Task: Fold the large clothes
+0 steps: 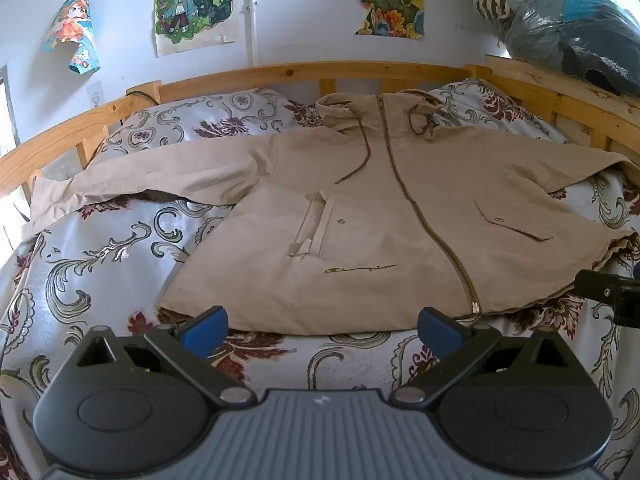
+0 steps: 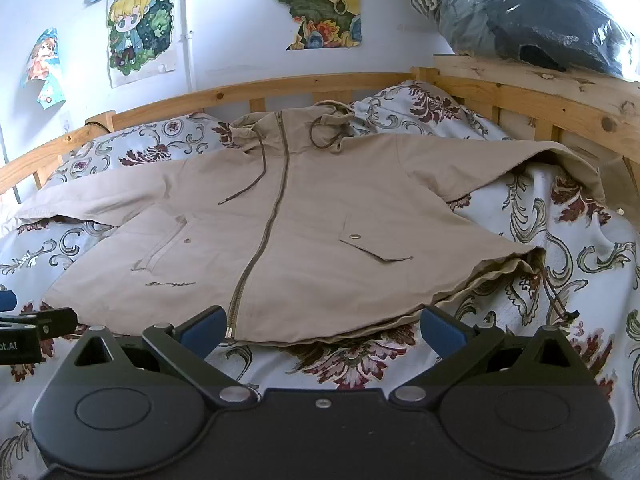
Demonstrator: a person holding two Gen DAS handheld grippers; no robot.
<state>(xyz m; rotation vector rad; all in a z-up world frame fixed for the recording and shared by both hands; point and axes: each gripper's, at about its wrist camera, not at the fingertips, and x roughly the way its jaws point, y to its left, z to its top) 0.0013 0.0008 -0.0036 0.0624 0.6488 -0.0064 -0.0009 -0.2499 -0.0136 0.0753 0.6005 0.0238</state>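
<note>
Beige woven hooded jacket (image 1: 384,220) lies flat, zipped, on floral quilted bed (image 1: 100,264); left gripper (image 1: 322,330) and right gripper (image 2: 322,330) jaws spread wide, released, holding nothing.

Bedroom — wooden bed frame (image 1: 304,70), wall posters (image 1: 192,4).

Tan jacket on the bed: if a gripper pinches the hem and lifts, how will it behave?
Likely floppy: the jacket lies flat with soft wrinkles, so it should drape and sag rather than hold shape. The spread sleeves would probably trail. The hem drawcord hangs loose and may dangle or snag. Fabric looks thin, so probably light.
</note>
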